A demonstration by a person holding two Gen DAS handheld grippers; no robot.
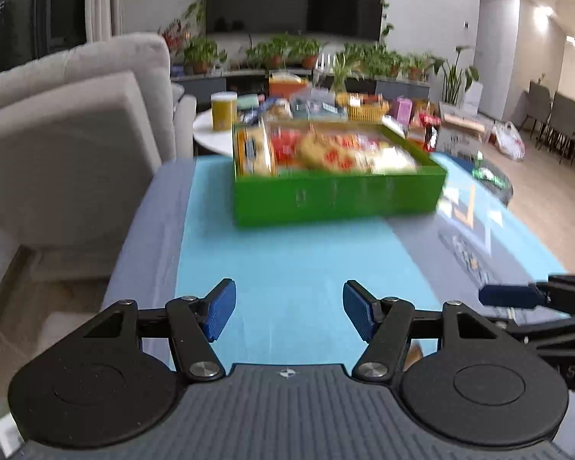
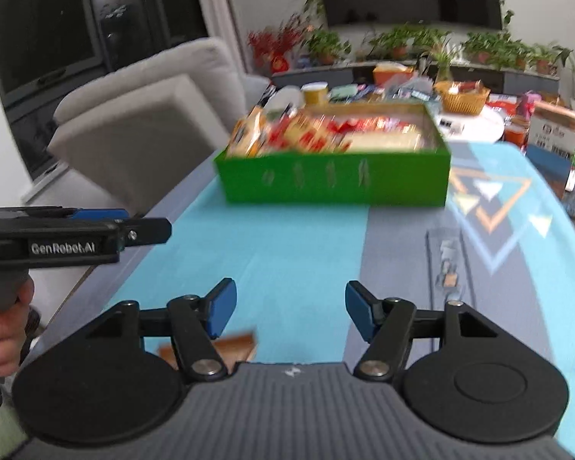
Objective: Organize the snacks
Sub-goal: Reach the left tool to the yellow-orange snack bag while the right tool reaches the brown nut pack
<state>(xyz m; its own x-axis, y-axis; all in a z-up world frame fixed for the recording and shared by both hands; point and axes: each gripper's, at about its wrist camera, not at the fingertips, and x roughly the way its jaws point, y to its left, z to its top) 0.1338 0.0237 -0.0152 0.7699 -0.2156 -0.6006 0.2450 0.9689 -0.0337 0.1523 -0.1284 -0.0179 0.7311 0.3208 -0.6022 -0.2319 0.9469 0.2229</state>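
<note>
A green box (image 1: 337, 197) full of packaged snacks (image 1: 326, 149) stands on the blue tablecloth (image 1: 287, 268), ahead of both grippers. It also shows in the right wrist view (image 2: 333, 180), with the snacks (image 2: 318, 134) inside. My left gripper (image 1: 289, 312) is open and empty, well short of the box. My right gripper (image 2: 289, 312) is open and empty too, at about the same distance. A small orange-brown packet (image 2: 234, 347) lies on the cloth just under my right gripper's left finger. A clear wrapped snack (image 2: 446, 264) lies to the right.
A grey sofa (image 1: 76, 122) stands left of the table. Behind the box, a round white table (image 1: 211, 134) carries more snacks, a yellow canister (image 1: 223, 110) and a yellow basket (image 2: 464, 99). Potted plants line the back wall. Cardboard boxes (image 2: 552, 134) stand at right.
</note>
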